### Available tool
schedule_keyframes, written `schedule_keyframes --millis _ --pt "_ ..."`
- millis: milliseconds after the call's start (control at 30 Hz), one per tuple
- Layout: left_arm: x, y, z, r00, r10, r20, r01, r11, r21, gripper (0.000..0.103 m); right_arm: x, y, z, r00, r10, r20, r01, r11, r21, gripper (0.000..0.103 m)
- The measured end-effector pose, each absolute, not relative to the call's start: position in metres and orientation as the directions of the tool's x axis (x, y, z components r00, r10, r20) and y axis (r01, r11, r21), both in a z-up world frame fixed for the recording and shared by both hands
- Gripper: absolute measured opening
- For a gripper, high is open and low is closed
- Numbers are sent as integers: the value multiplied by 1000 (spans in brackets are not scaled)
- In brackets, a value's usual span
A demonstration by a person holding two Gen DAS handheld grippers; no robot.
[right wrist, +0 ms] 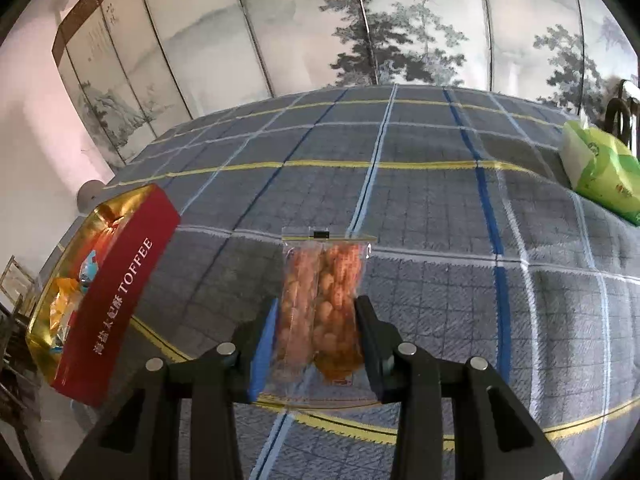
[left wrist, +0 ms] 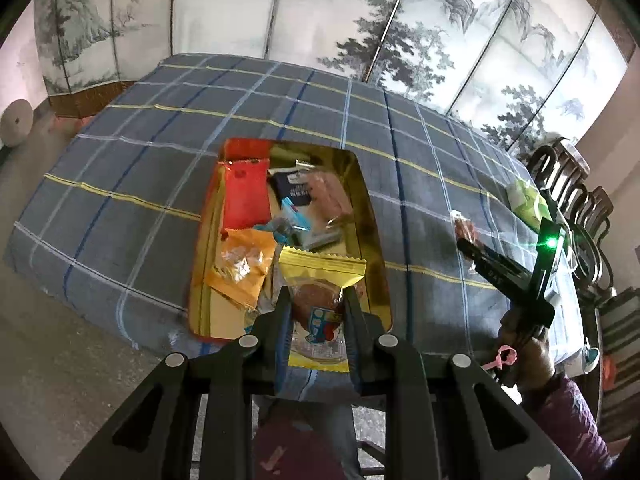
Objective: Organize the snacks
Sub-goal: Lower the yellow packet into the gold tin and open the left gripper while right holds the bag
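2 views, only 1 showing box (right wrist: 116, 292) lettering

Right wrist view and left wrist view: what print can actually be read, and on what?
"TOFFEE": white letters on the side of the red box, after Chinese characters too blurred to read.
Dark blue packet in the box: white print, too small to read.
Yellow snack packet in the left gripper: picture label, not readable.
Green tissue pack: logo and print blurred.
Clear snack bag in the right gripper: no readable print.

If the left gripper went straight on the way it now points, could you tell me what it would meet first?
Probably the snacks piled in the gold-lined box. The left gripper, shut on a yellow packet, points down into it, though depth is unclear.
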State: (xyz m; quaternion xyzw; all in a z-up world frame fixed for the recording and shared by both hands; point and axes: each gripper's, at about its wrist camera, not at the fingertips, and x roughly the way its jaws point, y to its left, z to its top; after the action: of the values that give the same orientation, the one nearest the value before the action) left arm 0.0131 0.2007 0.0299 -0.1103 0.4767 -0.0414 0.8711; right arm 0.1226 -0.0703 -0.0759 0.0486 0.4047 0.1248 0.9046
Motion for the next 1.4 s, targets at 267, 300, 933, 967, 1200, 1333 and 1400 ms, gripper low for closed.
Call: schedule_keyframes --millis 267,300,933,967,1200,1333,1400 --pt "23 188 9 502 -222 -836 25 970 -243 21 129 -71 -79 625 253 -738 -172 967 186 39" --pt "26 186 6 497 -226 -838 32 970 -243 21 130 -71 -79 623 253 -740 -169 967 188 39" --pt "53 178 -22 459 -250 -852 42 965 -260 21 131 -69 -82 614 248 -750 -168 969 183 39" --pt "54 177 -22 460 -249 -852 42 965 -259 21 131 -69 -82 614 248 -750 -167 969 183 39" --pt "59 172 -23 472 -217 -854 47 974 -222 21 131 -69 -82 613 249 -750 -168 969 184 39" --pt "63 168 -22 481 -193 -855 49 980 -194 21 131 -69 -82 613 248 -750 -168 969 184 39" --pt "63 166 -22 488 -177 -855 51 983 -174 21 131 -69 -82 613 248 -750 -168 969 183 39"
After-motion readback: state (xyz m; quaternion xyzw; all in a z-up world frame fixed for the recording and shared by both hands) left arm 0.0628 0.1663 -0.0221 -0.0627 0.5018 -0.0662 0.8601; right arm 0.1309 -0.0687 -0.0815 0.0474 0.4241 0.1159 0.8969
